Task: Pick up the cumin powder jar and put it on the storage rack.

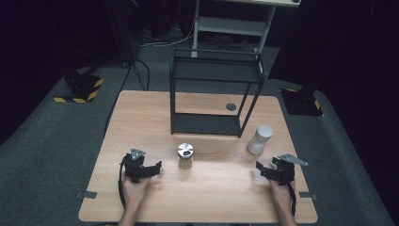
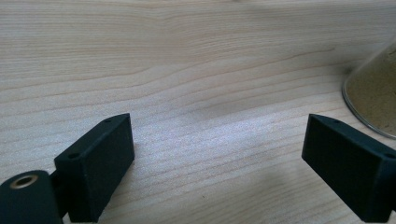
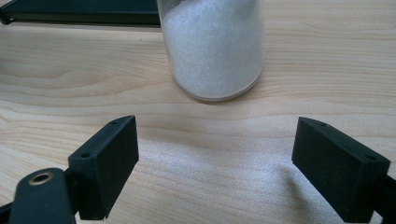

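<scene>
A small glass jar of tan powder with a shiny metal lid stands in the middle of the wooden table. Its curved side shows at the right edge of the left gripper view. To its left, my left gripper rests low on the table, open, with bare wood between its jaws. A taller jar of white granules stands upright at the right. My right gripper lies just in front of it, open and holding nothing.
A black two-tier metal rack stands at the back centre of the table; its base plate lies behind the white jar. A round cable hole sits beyond the rack. A white stand is on the floor behind.
</scene>
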The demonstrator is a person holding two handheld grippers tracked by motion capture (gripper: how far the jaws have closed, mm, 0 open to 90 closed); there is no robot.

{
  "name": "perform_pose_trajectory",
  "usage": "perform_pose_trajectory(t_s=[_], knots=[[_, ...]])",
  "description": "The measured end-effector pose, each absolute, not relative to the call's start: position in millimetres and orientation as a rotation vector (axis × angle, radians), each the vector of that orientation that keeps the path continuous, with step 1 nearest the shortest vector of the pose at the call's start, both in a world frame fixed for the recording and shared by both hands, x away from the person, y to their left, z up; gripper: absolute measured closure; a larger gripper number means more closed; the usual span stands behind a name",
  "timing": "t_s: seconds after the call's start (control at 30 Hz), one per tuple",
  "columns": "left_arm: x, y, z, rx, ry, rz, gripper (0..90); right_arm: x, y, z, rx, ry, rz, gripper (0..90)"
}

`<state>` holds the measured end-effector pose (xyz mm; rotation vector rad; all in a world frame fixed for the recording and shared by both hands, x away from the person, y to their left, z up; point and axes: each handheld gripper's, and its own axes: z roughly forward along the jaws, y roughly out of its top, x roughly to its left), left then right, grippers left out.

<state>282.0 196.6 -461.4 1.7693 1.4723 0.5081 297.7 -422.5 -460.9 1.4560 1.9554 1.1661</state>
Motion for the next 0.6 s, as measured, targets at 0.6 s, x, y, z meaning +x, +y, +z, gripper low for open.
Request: perform_pose_trajectory(t_s=[0.6], knots=[[284.2, 200.7, -461.5, 1.787, 1.442, 0.480, 5.2, 298.6, -419.4, -459.4, 1.445, 1.969, 1.144, 13.7]])
